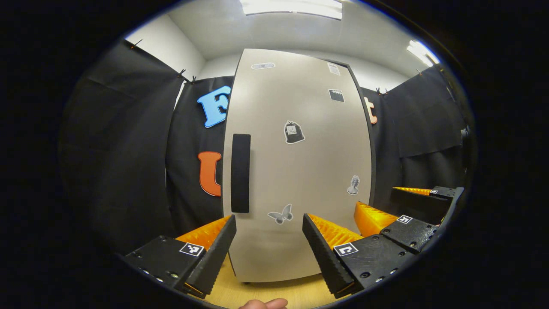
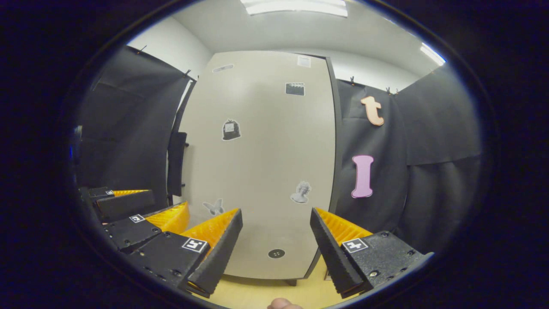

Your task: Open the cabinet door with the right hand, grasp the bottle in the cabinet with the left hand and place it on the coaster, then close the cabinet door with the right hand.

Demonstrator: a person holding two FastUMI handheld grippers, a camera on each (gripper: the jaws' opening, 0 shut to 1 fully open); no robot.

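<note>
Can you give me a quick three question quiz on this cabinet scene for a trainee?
1. True or false: the cabinet door is closed.
2. The handle sits near which edge of the door in the left gripper view: A left, B right, C top?
3. Fill in: both the left hand-held gripper and the right hand-held gripper have their fingers ____.

Key: 1 true; 2 A; 3 open, holding nothing.

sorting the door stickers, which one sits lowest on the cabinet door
The butterfly sticker, low on the cabinet door; the bust sticker and bag sticker sit higher.
</note>
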